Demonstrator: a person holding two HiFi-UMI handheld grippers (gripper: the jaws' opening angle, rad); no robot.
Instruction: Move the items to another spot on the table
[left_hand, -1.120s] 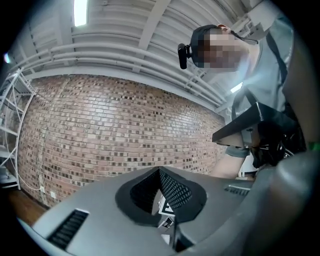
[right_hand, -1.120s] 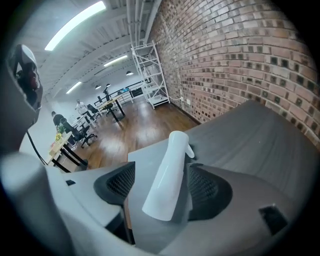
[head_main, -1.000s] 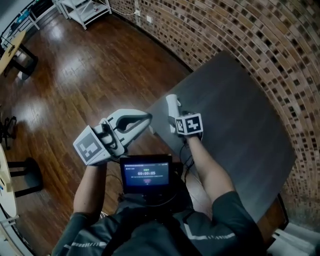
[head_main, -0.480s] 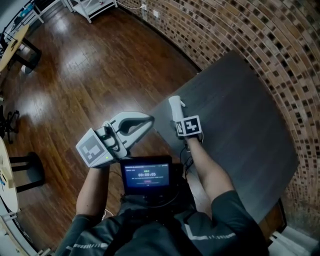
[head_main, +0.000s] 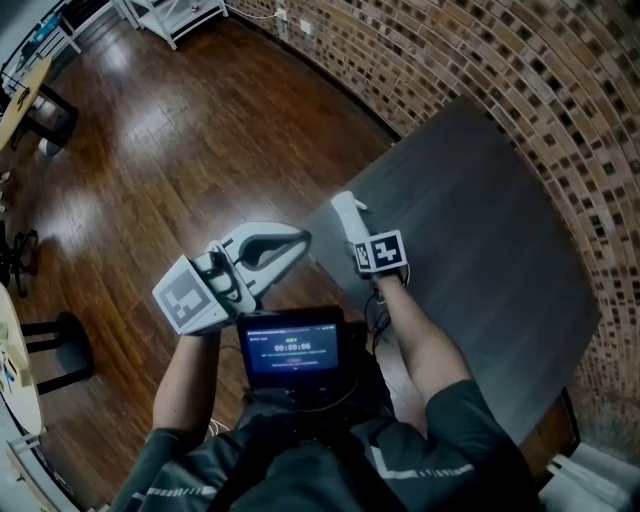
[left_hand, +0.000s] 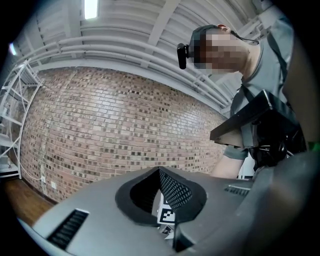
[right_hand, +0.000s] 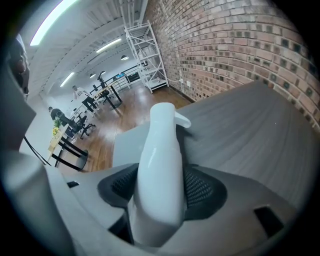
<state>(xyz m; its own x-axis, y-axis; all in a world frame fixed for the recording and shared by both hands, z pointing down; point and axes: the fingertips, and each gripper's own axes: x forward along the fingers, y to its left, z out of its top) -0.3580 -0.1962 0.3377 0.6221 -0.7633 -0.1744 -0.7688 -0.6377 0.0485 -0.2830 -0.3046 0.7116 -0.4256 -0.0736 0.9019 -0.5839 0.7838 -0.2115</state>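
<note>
so this looks like the very start of the move to me, nothing has been relocated as far as i can see. the only item i can spot is a white bottle (head_main: 345, 214) with a little spout on top, sitting right at the near left corner of the dark grey counter (head_main: 480, 230), and the rest of the counter shows no other things in the head view. the right gripper (head_main: 352, 230) is on it, and in the right gripper view its fingers (right_hand: 201, 192) are closing with the bottle's body between them, the black pads looking snug against both sides. i'd call that the grab happening right now, not a carry. i can't tell if the base is off the surface or not. the left gripper (head_main: 288, 245) hangs off the counter's left edge over the wood floor (head_main: 170, 150), well apart from the bottle, fingers apart with nothing between them, so it isn't doing anything useful. what's left is basically the whole job: lift the bottle, take it somewhere else, probably further right or toward the brick wall (head_main: 520, 60) where there's loads of free room, set it down upright and let go
</note>
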